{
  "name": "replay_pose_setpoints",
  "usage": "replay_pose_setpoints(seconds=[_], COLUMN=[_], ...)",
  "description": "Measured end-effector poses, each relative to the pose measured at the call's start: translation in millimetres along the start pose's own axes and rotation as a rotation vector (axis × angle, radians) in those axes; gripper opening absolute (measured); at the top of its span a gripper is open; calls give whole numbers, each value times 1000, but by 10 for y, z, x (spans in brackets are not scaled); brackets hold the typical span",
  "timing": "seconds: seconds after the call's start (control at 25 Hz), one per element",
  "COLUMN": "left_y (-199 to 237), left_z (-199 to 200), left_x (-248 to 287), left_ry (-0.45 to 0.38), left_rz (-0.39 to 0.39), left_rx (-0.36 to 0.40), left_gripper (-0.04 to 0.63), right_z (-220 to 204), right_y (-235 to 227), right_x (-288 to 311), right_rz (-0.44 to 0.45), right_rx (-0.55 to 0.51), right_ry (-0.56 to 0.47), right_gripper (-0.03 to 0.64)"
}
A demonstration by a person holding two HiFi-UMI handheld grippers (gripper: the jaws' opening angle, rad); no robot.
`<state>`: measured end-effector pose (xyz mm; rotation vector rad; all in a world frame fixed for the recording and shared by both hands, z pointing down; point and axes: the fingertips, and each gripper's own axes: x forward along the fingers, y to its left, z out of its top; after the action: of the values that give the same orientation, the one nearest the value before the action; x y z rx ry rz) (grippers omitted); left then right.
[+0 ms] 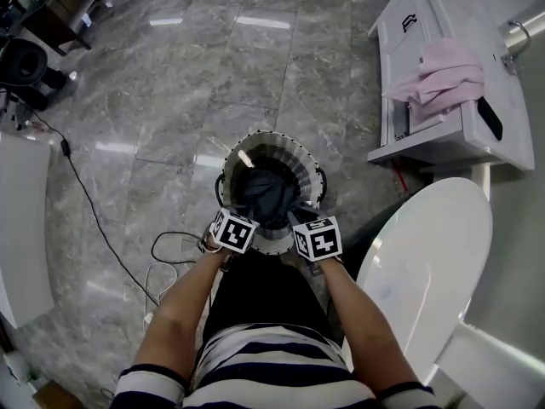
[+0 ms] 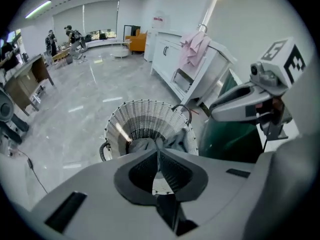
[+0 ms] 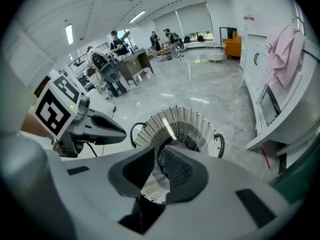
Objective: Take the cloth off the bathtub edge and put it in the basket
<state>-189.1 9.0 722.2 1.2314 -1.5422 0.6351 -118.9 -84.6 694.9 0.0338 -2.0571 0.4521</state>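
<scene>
A round wire basket [image 1: 228, 157] stands on the marble floor just in front of me, with a dark grey cloth [image 1: 264, 192] heaped inside. My two grippers hang over its near rim, side by side. The left gripper [image 1: 244, 210] [image 2: 158, 144] is shut, its tips pinching a fold of the grey cloth [image 2: 144, 145] above the basket [image 2: 145, 115]. The right gripper [image 1: 295, 216] [image 3: 161, 149] shows a narrow gap between its jaws, over the basket [image 3: 182, 125], and grips nothing. A pink cloth [image 1: 443, 75] [image 2: 195, 46] [image 3: 285, 51] lies draped over the bathtub edge [image 1: 426, 145] at the far right.
A white toilet lid [image 1: 426, 262] sits close on my right, with a dark green bin [image 2: 230, 134] between it and the basket. Cables [image 1: 170, 252] trail over the floor on the left. A white panel [image 1: 21, 228] stands at the left edge. Desks and people are far off.
</scene>
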Motion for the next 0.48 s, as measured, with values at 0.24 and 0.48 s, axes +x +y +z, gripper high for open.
replay_pose_setpoints(seconds=[0.24, 0.48], left_y=[-231, -386], left_z=[85, 173], left_x=[-145, -393], left_ry=[-86, -185], left_rz=[-53, -72], left_rx=[-76, -139], left_gripper=[20, 20], right_z=[15, 21], right_y=[34, 56], right_x=[-117, -289], right_rz=[-16, -28], right_rx=[-1, 11], right_ry=[-26, -72], right_gripper=[40, 34])
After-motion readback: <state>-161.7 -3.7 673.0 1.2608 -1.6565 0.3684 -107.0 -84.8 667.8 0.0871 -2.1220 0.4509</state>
